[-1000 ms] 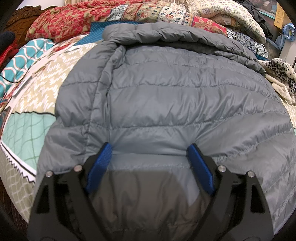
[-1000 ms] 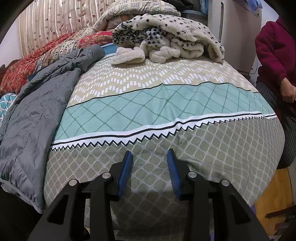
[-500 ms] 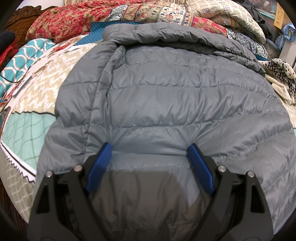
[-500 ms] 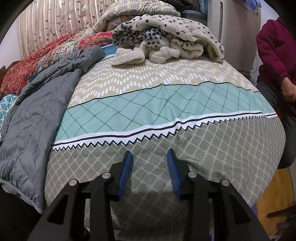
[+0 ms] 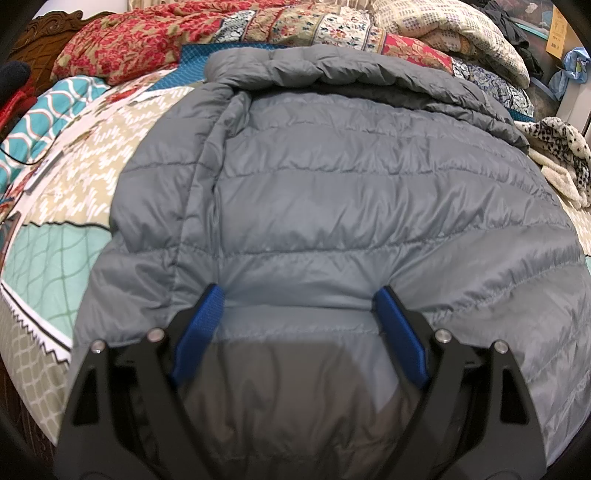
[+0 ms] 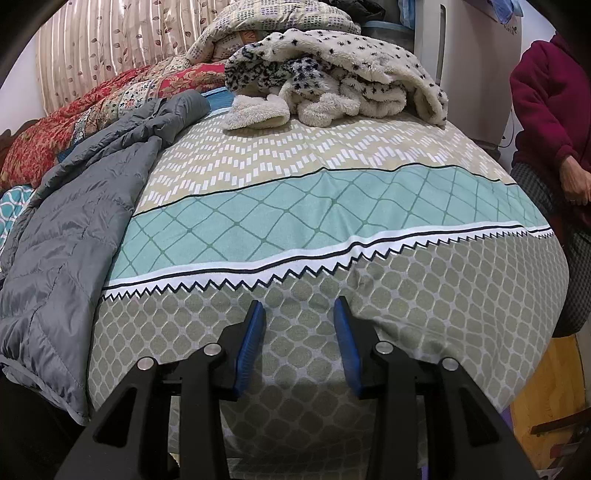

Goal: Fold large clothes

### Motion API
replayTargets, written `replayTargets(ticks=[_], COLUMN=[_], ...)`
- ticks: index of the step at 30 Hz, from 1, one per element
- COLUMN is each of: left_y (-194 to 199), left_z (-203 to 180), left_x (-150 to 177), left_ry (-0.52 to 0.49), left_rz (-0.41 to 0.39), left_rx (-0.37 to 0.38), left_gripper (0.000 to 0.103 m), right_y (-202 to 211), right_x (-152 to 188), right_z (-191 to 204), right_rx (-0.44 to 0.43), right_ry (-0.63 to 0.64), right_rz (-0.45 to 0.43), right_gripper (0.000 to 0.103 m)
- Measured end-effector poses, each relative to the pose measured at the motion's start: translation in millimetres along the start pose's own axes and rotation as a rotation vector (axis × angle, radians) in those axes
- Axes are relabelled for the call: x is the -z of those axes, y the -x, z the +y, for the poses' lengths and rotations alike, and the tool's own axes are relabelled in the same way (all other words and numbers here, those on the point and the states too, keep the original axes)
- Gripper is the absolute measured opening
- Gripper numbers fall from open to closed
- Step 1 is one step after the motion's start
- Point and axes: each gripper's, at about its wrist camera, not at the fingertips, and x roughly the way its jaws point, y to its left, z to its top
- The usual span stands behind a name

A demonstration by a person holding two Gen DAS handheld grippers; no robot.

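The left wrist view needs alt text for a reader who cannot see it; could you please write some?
A grey quilted jacket lies spread on a patterned bedspread, with the open left gripper over its near edge. Folded quilts are piled behind.

Grey quilted puffer jacket (image 5: 332,192): near hem covered by black frame of left gripper (image 5: 299,299), lower right part cut off by lens rim; whether blue pads press into fabric cannot be told. In right wrist view, jacket's left side (image 6: 66,236) cut off at picture edge. Person in maroon fleece top (image 6: 546,110) cropped by right edge, only sleeve, hand and checked trousers seen. Carved dark wooden headboard (image 5: 44,33) mostly hidden behind red floral quilt (image 5: 129,44).
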Motion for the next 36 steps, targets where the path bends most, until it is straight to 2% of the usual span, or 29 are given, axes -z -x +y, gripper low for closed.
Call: replayTargets(ticks=[23,26,31,33,36], left_y=[0,9,50,66,79], left_z=[-2,-11,-43,-56,-75], left_x=[-3,-12,-29,-35,-40], left_ry=[-0.007,-0.010,-0.054,-0.038,-0.026], left_rz=[0.007,0.013,-0.072,-0.091,-0.105], left_rx=[-0.008,-0.027,0.038,0.095,0.148], left_gripper=[0.082,0.082,0.082,0.082,0.082], right_y=[-1,15,41,60,105], right_x=[-1,-4,-9,-21,-53], right_z=[4,5,-11,-30,-73], right_rx=[0.005,0.003,0.028,0.028,0.081], right_ry=[0.016,0.016,-0.049,-0.095,-0.171], right_rz=[0.013,-0.048,-0.109,-0.148,-0.282], right_gripper=[0.042,0.042,0.042,0.042,0.042])
